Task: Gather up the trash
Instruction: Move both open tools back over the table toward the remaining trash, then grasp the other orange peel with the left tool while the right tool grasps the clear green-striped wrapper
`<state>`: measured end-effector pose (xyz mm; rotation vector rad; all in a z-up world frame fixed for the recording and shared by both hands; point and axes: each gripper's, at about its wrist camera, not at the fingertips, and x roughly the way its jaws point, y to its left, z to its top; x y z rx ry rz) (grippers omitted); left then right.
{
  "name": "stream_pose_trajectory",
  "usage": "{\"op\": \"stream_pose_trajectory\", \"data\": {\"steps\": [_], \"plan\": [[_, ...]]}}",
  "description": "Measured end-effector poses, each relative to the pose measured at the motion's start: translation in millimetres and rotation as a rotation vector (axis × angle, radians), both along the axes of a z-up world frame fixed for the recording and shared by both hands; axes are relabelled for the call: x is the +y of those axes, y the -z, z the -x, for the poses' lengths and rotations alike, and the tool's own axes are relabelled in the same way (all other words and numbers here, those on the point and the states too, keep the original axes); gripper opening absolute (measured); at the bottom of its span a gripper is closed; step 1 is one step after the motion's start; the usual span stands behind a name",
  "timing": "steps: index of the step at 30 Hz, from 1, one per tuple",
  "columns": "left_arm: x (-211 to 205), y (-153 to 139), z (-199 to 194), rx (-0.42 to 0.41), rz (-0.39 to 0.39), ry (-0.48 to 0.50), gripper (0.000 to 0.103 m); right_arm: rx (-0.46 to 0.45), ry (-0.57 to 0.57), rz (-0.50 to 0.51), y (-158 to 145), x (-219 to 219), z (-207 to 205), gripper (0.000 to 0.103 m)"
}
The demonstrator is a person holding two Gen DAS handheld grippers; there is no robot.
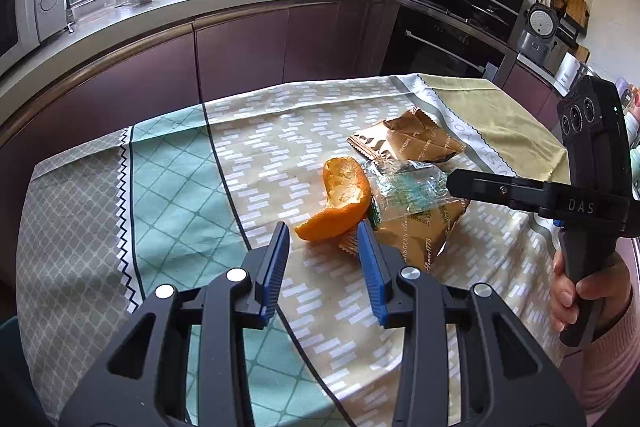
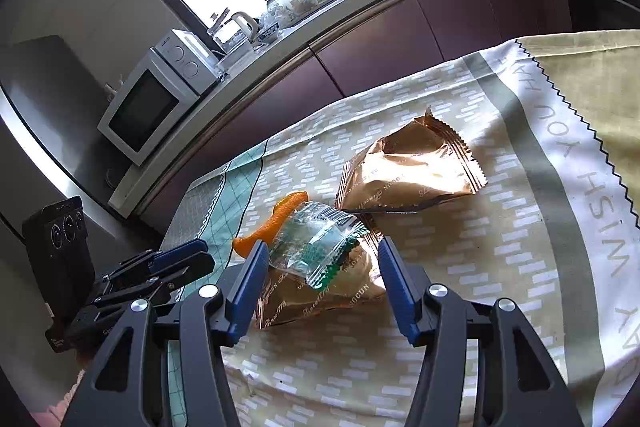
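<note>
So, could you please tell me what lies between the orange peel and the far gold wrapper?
The clear plastic wrapper lies between the orange peel and the far gold wrapper, atop another gold wrapper; left wrist view.

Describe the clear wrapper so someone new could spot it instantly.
Find the patterned tablecloth on the table in front of the purple kitchen cabinets. In its beige middle band lies a small trash pile. The clear wrapper lies on the nearer gold packet, right of the orange peel: the only see-through piece, with green print.

An orange peel (image 1: 340, 195), a clear green-printed wrapper (image 1: 404, 187) and two gold-brown wrappers (image 1: 412, 139) lie on a tablecloth (image 1: 168, 187) patterned in beige dashes, teal lattice and grey scales, between blue-padded black grippers (image 1: 324, 239).
</note>
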<state>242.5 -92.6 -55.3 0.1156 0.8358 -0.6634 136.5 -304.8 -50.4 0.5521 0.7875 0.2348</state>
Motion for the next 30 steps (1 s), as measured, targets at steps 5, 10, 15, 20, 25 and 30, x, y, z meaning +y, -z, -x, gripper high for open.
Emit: {"op": "stream_pose_trajectory", "data": {"steps": [5, 10, 15, 20, 25, 30], "plan": [[-12, 8, -3, 0.002, -0.033, 0.021, 0.036, 0.012, -0.018, 0.002, 3, 6, -7, 0.055], [-20, 14, -3, 0.006, -0.055, 0.050, 0.028, 0.026, -0.029, 0.004, 8, 9, -11, 0.041], [-22, 17, -2, 0.025, -0.051, 0.061, 0.007, 0.025, -0.037, -0.003, 10, 9, -8, 0.029], [-16, 15, 0, 0.020, -0.036, 0.049, 0.004, 0.011, -0.035, -0.012, 8, 7, -2, 0.023], [-6, 5, 4, -0.034, -0.027, 0.027, 0.013, -0.014, -0.037, -0.022, 3, 4, 6, 0.021], [-9, 5, -3, -0.048, -0.060, 0.003, 0.030, -0.027, -0.040, -0.029, 0, 2, 11, 0.021]]}}
